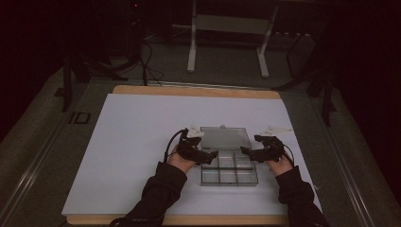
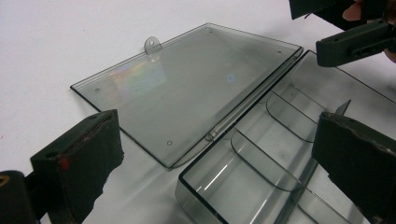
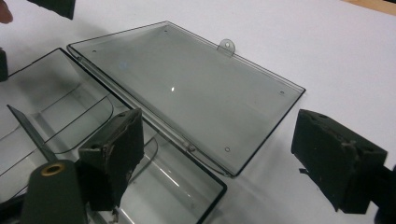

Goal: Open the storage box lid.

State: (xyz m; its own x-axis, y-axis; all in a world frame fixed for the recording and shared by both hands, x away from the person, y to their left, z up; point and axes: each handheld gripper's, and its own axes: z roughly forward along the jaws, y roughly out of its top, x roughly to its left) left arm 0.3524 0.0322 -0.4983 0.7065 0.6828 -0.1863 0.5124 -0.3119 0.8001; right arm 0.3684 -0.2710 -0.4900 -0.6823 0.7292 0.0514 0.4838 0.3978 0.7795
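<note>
Starting at the left of the high view: the left gripper (image 1: 206, 156) sits at the left edge of a clear plastic box (image 1: 229, 176), its tips reaching in over the near-left compartments. The box lies on the white sheet (image 1: 132, 142) covering the table, just ahead of the person's two hands, with its lid (image 1: 223, 137) folded flat away from the person. On the right edge, the right gripper (image 1: 249, 152) mirrors the pose, tips just over the box's right rim.

Now the left gripper view, which gives what the dim overhead cannot: the jaws stand wide apart, released, nothing between them. One jaw hangs over the bare sheet beside the lid (image 2: 187, 88), the other over the box's dividers (image 2: 266, 158). The hinge line runs between them. A small tab (image 2: 152, 45) sticks out from the lid's far edge, and the right gripper (image 2: 348, 35) shows top right.

The right gripper view shows the same from the other side: jaws spread, gripping nothing, one over the box's compartments (image 3: 60, 116), one over the sheet past the lid (image 3: 187, 88). Whether either jaw actually touches the plastic is hard to say from these angles.
</note>
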